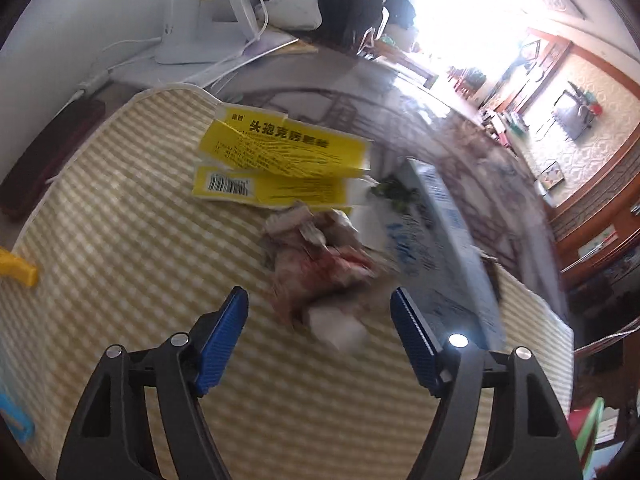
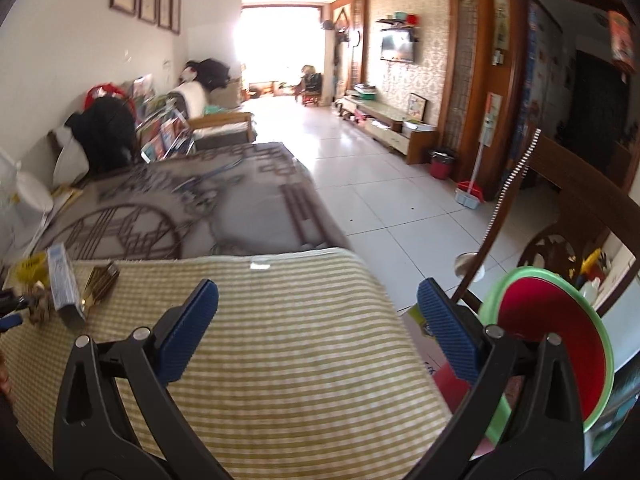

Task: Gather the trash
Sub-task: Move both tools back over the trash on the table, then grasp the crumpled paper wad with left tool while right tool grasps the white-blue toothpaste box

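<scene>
A crumpled wad of pinkish and white paper trash [image 1: 320, 264] lies on the yellow-checked mat [image 1: 120, 240], with a flattened yellow medicine box [image 1: 280, 160] behind it and a blue-and-white box [image 1: 436, 240] to its right. A few green scraps [image 1: 396, 194] lie between the boxes. My left gripper [image 1: 320, 294] hangs open just above the wad, with its pads on either side and not pressing it. My right gripper [image 2: 318, 286] is open and empty over the mat [image 2: 280, 340]. A red bin with a green rim [image 2: 560, 340] sits just right of it. The blue-and-white box [image 2: 62, 284] and a gold wrapper [image 2: 100, 284] show at far left.
A white fan [image 1: 188, 28] with cables stands behind the mat. A grey patterned cloth [image 2: 180, 208] covers the surface beyond. A wooden chair [image 2: 560, 200] stands right of the bin, over a tiled floor [image 2: 380, 184]. A yellow object [image 1: 16, 272] sits at the mat's left edge.
</scene>
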`<control>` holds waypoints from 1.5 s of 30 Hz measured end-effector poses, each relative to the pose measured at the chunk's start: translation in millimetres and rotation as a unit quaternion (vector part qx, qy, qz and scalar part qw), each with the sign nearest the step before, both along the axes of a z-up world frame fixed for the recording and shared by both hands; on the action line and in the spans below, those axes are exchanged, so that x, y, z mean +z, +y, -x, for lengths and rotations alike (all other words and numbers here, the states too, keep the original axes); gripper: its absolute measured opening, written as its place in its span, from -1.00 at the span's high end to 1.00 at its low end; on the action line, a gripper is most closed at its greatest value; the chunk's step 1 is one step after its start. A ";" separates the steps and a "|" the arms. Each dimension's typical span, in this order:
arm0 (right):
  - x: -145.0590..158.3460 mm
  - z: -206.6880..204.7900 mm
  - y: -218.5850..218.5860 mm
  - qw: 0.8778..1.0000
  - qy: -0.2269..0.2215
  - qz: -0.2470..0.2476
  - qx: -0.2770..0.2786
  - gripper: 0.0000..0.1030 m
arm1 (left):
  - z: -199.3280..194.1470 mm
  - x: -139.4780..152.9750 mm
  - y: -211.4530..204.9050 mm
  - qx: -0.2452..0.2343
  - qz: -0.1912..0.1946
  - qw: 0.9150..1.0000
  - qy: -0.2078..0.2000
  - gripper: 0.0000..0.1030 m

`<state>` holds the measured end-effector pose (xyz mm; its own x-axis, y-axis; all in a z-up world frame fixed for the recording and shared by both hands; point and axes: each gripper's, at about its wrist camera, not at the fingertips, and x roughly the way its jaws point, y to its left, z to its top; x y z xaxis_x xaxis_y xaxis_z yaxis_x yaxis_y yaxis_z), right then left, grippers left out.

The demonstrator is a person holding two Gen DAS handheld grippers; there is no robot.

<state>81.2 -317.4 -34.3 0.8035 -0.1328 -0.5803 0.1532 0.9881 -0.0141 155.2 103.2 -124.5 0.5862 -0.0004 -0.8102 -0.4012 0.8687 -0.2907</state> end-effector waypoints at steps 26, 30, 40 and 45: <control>-34.4 -2.6 122.0 0.965 0.104 0.007 0.239 -0.91 | 127.4 25.6 -7.6 -0.004 0.127 0.990 -0.062 0.19; -35.0 -25.0 160.3 0.952 0.126 -0.017 0.278 -0.91 | 126.2 30.1 -3.2 -0.005 0.135 0.988 -0.074 0.17; -42.4 -120.2 266.4 0.927 0.206 -0.041 0.311 -0.91 | 137.6 27.6 34.1 0.051 0.202 0.972 -0.104 0.17; -58.8 -145.1 290.4 0.921 0.241 -0.051 0.303 -0.89 | 139.5 27.2 35.0 0.054 0.215 0.969 -0.111 0.16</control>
<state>226.3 -27.0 -93.0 0.3590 0.3300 -0.8731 -0.4265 0.8900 0.1611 15.7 138.2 -97.3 0.7610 -0.2398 -0.6028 -0.3689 0.6043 -0.7062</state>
